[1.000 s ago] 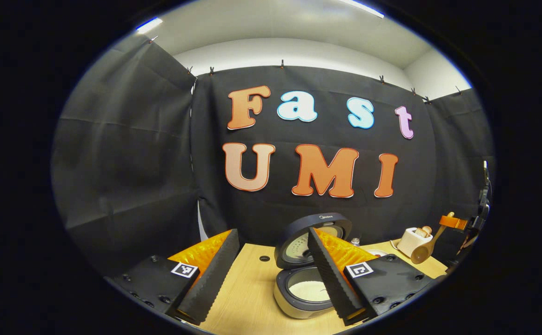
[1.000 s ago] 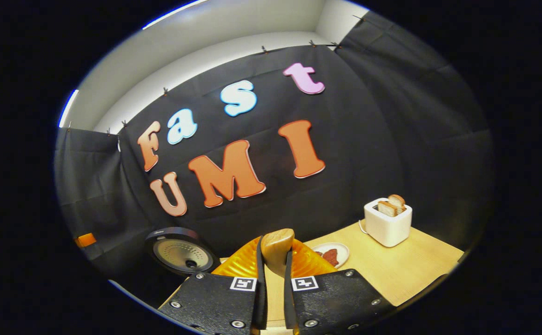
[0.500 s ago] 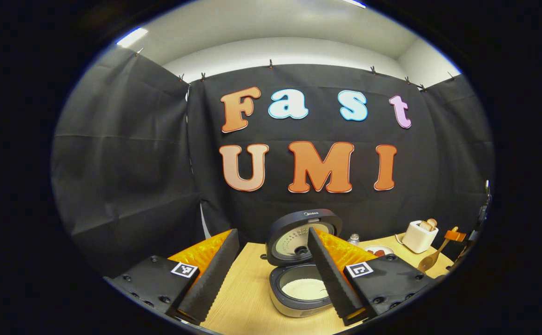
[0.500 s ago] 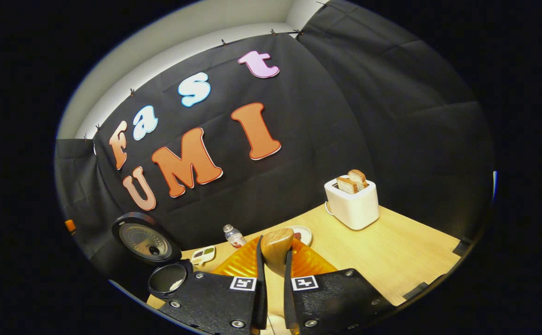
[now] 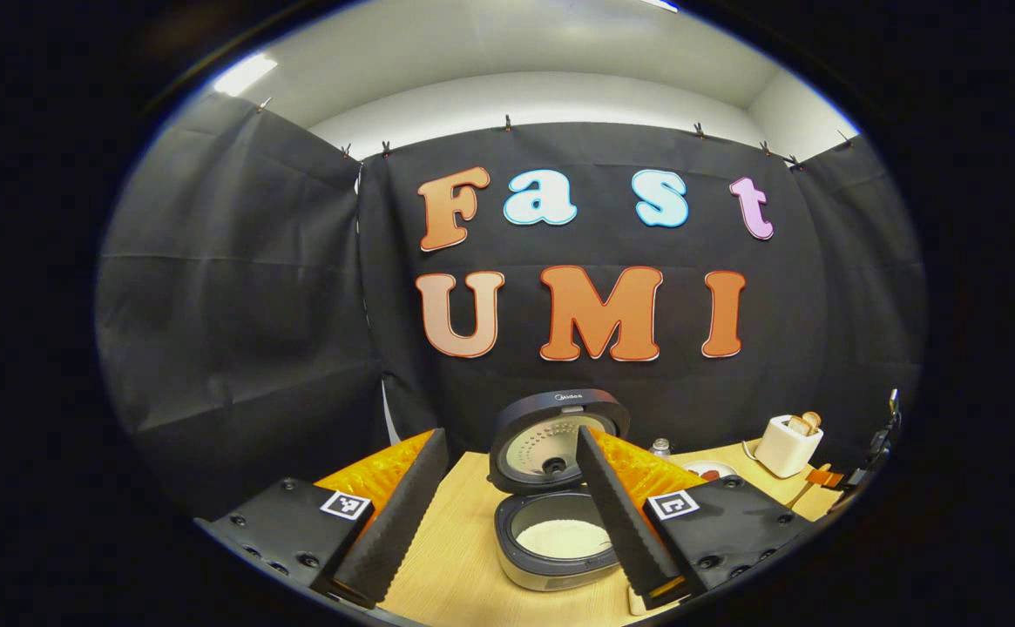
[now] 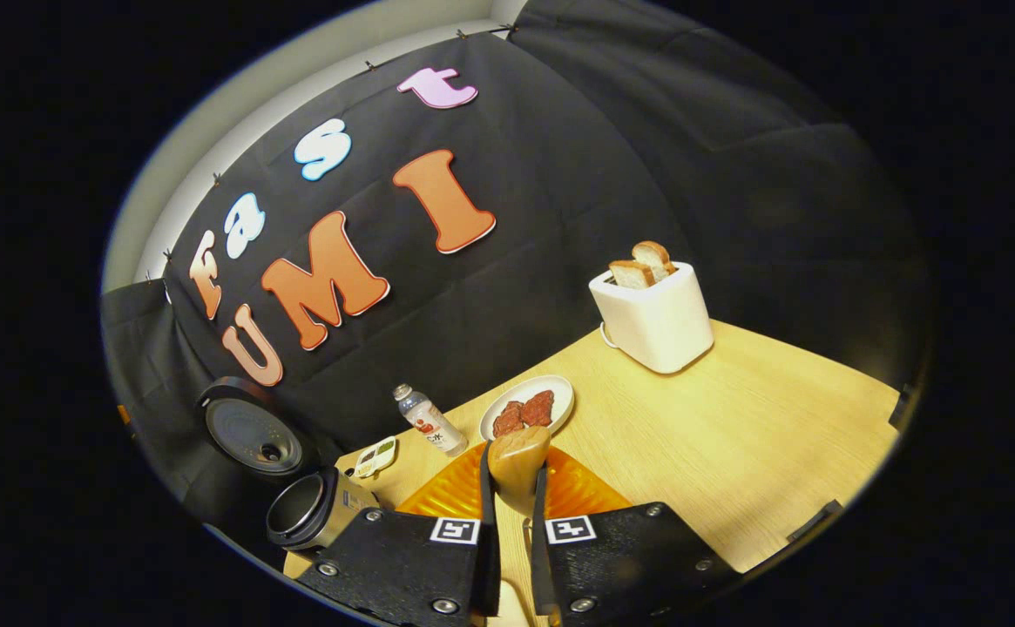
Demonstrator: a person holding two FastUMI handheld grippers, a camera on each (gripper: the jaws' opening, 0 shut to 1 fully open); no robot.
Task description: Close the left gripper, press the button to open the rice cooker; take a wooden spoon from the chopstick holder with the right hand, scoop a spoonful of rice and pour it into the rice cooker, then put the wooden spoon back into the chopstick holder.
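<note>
Jaws of the left gripper (image 5: 507,509) stand wide apart with nothing between them, poised above the table (image 5: 455,557) in front of the rice cooker (image 5: 555,544). Its lid (image 5: 557,438) is already up, so the button press looks done, and white rice lies in the inner pot. In the right gripper view, the right gripper (image 6: 514,540) is clamped on the handle of the wooden spoon (image 6: 517,466), both fingers pressing it. Whether the bowl carries rice I cannot tell, so the scoop may or may not be poured. By my judgement, returning the spoon to the chopstick holder remains. Nearby stand a toaster (image 6: 653,313), a plate of meat (image 6: 528,407) and a small bottle (image 6: 429,420).
</note>
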